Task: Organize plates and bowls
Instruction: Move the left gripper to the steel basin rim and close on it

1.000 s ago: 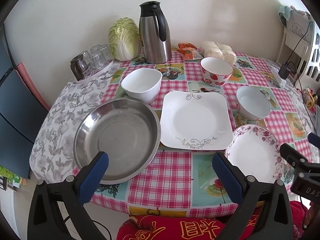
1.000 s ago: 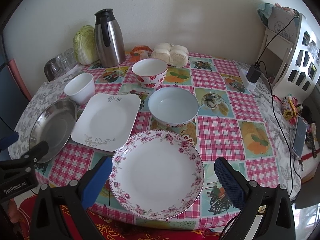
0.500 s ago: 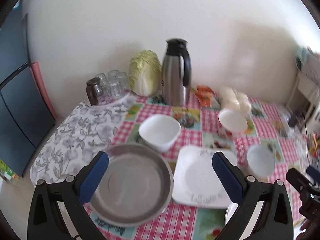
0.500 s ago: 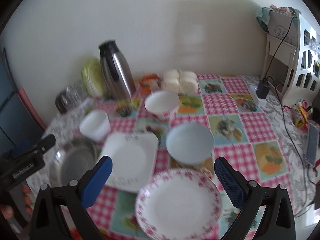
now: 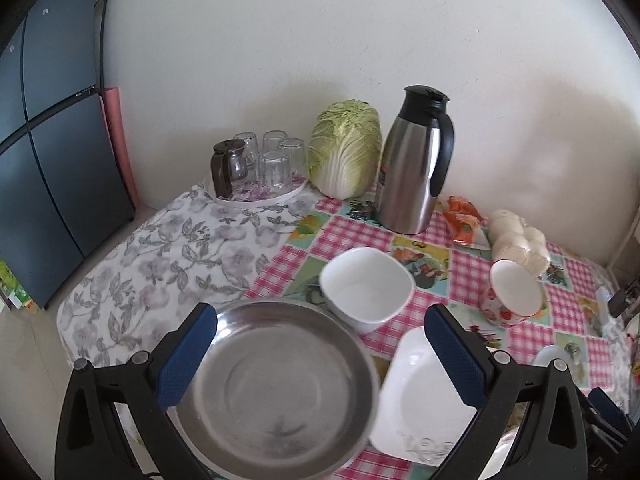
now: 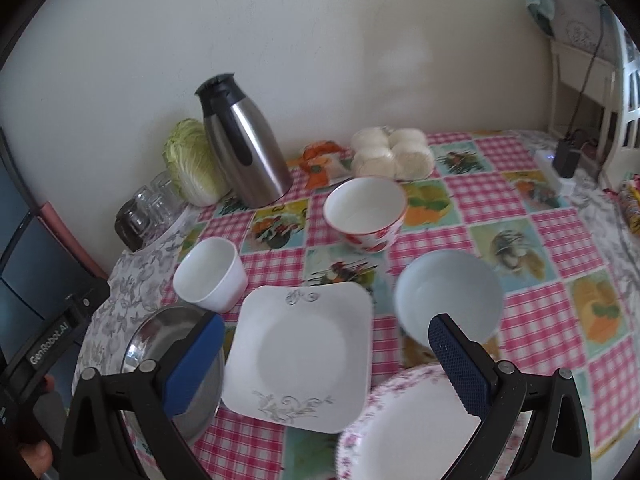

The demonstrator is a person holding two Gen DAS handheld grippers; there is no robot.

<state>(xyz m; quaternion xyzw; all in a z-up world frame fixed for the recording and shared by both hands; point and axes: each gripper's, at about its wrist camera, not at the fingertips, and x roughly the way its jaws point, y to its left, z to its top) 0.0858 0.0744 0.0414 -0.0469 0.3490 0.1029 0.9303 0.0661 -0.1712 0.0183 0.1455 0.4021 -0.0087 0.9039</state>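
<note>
— Where are your claws right now?

— Both are spread wide and holding nothing. My left claw (image 5: 320, 354) hangs over the steel pan (image 5: 276, 390) at the near left of the tabletop (image 5: 160, 248). My right claw (image 6: 326, 364) hangs over the square plate (image 6: 300, 354), with the flowered plate (image 6: 412, 428) under its right finger.

— And the bowls?

— Beyond the plates. The square white bowl (image 5: 366, 288) sits touching or just beside the pan's far rim; I cannot tell which. The pale blue bowl (image 6: 448, 294) is just past the flowered plate, and the strawberry bowl (image 6: 365, 212) is farther back, near the buns (image 6: 392, 154).

— What worries you?

— Nothing is stacked yet, and the dishes sit crowded. If I come down on the pan's far rim, a finger could knock the white bowl. The plates lie flat with thin, glazed edges, so a shallow pinch may slip. The flask (image 5: 416, 164) and glasses (image 5: 268, 160) at the far side could be toppled by a long reach.
</note>
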